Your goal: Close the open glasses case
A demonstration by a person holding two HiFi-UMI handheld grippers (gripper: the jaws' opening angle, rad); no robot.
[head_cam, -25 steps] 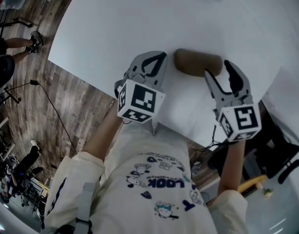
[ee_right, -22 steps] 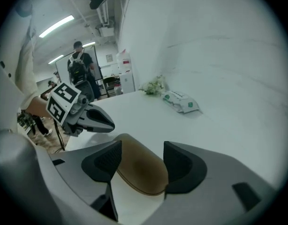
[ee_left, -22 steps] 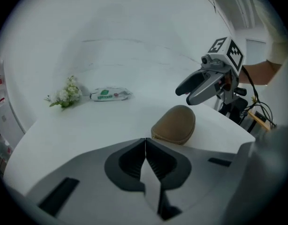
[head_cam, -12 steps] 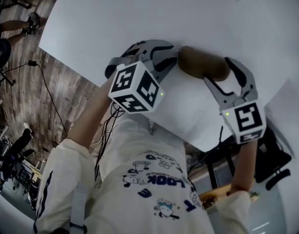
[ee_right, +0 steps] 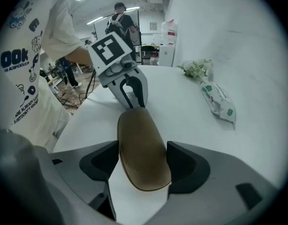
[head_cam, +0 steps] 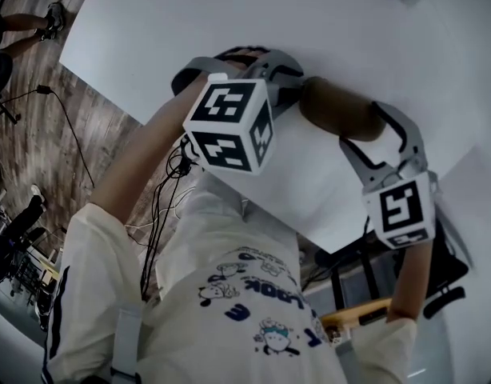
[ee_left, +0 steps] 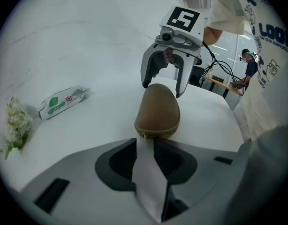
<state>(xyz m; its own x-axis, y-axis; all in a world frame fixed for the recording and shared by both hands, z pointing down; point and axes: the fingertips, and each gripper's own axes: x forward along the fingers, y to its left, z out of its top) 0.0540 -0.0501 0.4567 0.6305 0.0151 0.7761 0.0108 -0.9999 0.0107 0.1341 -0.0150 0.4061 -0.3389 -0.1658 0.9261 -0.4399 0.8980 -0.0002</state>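
A brown zip glasses case (head_cam: pixel 341 112) lies on the white table (head_cam: pixel 229 22) with its lid down. In the left gripper view, the case (ee_left: pixel 158 111) sits just past my left gripper (ee_left: pixel 145 146), whose jaws stand a narrow gap apart with only bare table between them; the tips are near the zip pull. My right gripper (ee_right: pixel 143 165) straddles the other end of the case (ee_right: pixel 141 149), one pad close on each side, and no squeeze shows. From overhead the left gripper (head_cam: pixel 289 86) and right gripper (head_cam: pixel 365 128) flank the case.
A wet-wipes pack (ee_left: pixel 62 102) and a small bunch of white flowers (ee_left: pixel 15 125) lie farther out on the table. The table's near edge (head_cam: pixel 253 206) runs just below both grippers. Cables hang by the person's left arm (head_cam: pixel 169 182). People stand in the room behind.
Both grippers have come down to the case, one at each end. The left one rolled so its marker cube faces up. The right one now has the case's end between its jaws.
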